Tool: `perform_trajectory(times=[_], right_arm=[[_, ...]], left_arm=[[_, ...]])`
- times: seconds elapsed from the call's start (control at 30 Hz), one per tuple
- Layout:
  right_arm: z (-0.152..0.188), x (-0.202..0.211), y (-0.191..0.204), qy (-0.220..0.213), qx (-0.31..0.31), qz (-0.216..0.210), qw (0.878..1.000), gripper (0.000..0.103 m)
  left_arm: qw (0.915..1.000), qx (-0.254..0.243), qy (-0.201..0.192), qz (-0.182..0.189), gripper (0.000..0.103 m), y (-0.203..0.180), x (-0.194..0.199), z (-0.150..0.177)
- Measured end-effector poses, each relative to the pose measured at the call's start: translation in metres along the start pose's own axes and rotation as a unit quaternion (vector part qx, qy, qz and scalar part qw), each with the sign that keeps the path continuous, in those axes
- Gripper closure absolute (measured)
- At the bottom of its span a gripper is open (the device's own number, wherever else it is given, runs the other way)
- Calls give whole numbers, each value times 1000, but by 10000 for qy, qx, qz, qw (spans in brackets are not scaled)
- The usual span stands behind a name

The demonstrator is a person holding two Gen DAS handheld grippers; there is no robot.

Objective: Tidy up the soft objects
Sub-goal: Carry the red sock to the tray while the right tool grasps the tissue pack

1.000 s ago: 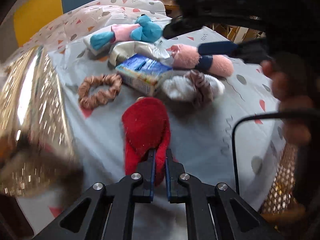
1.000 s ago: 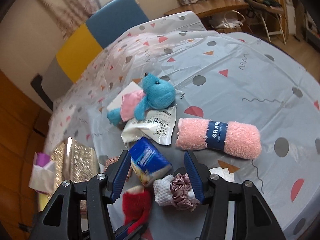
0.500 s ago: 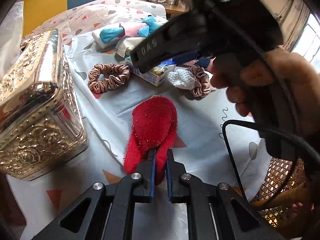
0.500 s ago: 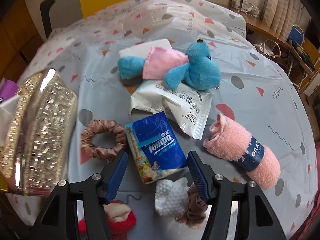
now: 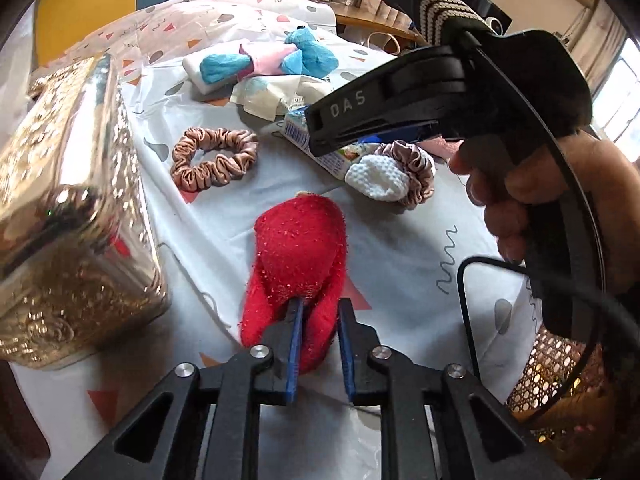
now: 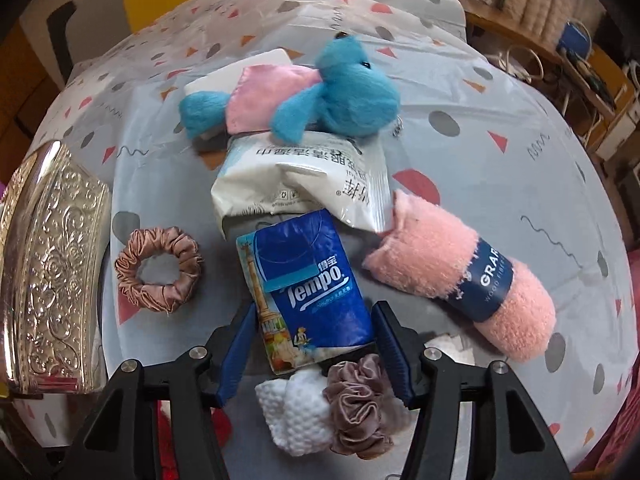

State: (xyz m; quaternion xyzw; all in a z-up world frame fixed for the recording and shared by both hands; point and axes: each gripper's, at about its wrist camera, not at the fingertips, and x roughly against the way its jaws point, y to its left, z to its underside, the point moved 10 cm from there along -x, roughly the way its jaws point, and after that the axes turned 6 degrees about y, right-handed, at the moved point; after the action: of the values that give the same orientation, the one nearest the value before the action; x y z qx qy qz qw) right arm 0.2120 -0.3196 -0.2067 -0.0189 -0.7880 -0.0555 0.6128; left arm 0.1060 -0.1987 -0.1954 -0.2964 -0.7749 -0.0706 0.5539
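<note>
A red plush toy point(image 5: 300, 248) lies on the patterned tablecloth point(image 5: 400, 272). My left gripper point(image 5: 320, 320) has one leg of the toy between its fingers; the pads still touch the leg while the jaws are opening. A blue Tempo tissue pack point(image 6: 308, 280) lies between the fingers of my right gripper point(image 6: 316, 308), whose jaws are closing; narrow gaps remain on both sides of the pack. Just below the pack sit a white knit piece point(image 6: 296, 412) and a mauve scrunchie point(image 6: 356, 400). In the left wrist view a person's hand point(image 5: 520, 200) holds the right gripper over the pack.
An embossed gold box point(image 6: 52, 264) stands at the left. A pink-brown scrunchie point(image 6: 186, 264) lies beside it. Behind the tissue pack are a white wipes packet point(image 6: 304, 172) and a blue plush point(image 6: 348, 92) in pink cloth. A pink towel roll point(image 6: 424, 252) lies at the right.
My left jaws have parted a little around the red toy's leg. My right gripper has rolled and sunk toward the tissue pack, which now sits between its fingers.
</note>
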Motion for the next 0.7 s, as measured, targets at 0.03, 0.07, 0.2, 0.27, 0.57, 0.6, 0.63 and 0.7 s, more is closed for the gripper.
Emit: perform_trajectory(times=[0.03,0.07,0.2,0.27,0.57,0.6,0.63,0.7], right_arm=[[0,0,0,4,11,14,10000,44],[0,0,-1,5,29,20,10000,44],[-1,-2,-4,43,-44,-98,9999,44],[-1,-2,-8,51,-69,-146,9999,44],[-2,-4,-2,33,7,-77,10000,44],[-1,-5,-1,34,16,-79,10000,44],[-1,-4,0,30,31,-65,10000,44],[0,-4,3,28,85,-16,10000,44]], left_arm=[[10000,-27,3,-76,85,-1,-1,-2],[9999,-68,2,-159,87,0,-3,-5],[9998,-98,-87,-158,95,-1,1,-8],[9997,-84,-205,-71,95,-3,13,-10],[9955,50,-885,341,96,-7,81,-55],[9946,84,-966,356,96,-5,88,-65],[9940,113,-1023,370,96,-3,93,-72],[9922,215,-1156,415,96,2,106,-91]])
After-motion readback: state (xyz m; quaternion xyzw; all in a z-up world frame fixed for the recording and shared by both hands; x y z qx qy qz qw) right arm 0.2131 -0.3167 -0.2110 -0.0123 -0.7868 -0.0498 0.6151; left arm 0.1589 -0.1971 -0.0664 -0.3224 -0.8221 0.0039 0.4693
